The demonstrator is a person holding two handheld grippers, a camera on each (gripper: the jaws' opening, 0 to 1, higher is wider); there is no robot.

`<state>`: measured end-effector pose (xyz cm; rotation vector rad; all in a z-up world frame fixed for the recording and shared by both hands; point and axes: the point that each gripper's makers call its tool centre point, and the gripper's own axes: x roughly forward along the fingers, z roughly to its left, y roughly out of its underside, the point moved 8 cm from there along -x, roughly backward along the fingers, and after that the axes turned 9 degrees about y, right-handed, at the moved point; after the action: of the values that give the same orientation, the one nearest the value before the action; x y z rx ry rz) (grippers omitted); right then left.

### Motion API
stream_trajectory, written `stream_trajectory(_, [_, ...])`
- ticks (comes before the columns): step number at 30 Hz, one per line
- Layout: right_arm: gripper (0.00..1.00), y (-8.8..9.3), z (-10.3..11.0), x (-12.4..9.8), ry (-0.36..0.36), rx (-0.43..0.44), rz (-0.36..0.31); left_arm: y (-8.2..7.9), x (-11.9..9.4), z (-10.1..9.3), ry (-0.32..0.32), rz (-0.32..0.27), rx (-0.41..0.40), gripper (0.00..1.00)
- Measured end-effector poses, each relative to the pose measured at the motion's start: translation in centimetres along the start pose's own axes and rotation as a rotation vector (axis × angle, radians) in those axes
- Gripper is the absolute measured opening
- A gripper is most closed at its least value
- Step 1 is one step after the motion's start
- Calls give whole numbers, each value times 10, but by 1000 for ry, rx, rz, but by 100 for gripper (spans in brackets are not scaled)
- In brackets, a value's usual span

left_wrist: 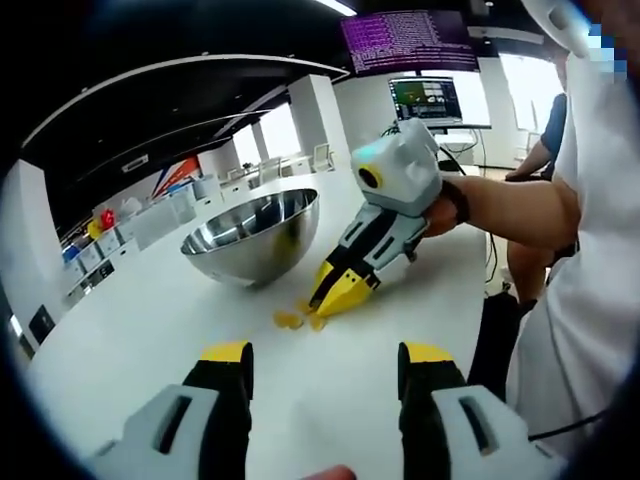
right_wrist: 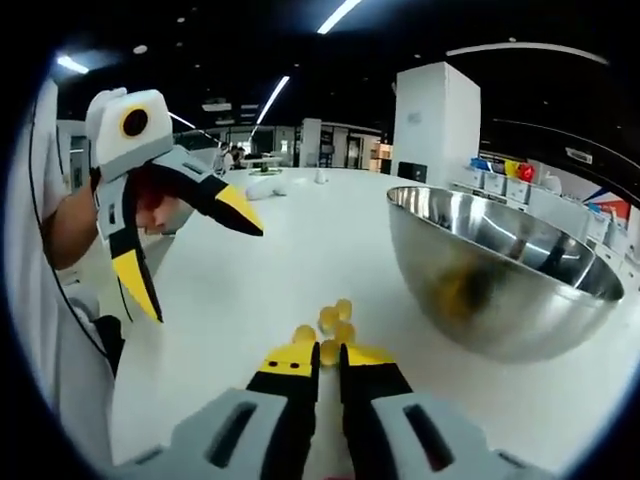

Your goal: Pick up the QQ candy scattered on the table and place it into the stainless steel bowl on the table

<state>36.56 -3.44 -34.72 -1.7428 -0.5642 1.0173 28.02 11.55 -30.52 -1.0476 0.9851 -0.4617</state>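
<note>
Right gripper [right_wrist: 329, 353] — on QQ candy [right_wrist: 329, 351]

Ahead of the left gripper [left_wrist: 325, 362], whose jaws stand wide apart, the white surface [left_wrist: 150, 330] lies bare up to the candies [left_wrist: 290, 319]. There the right gripper [left_wrist: 345, 290] slants down onto them, blocking approach from the right. The steel bowl [left_wrist: 250, 236] stands beyond and left of the candies, near them. Left of the right gripper's jaws, bare surface reaches the raised left gripper.
</note>
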Motion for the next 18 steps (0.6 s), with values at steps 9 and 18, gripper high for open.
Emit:
stream_trajectory(9, [9, -3, -2, -12, 23, 9, -45, 2, 1, 2, 0, 5, -2, 58])
stream_trajectory(18, [9, -18, -12, -52, 83, -4, -122, 2, 1, 3, 2, 0, -1, 58])
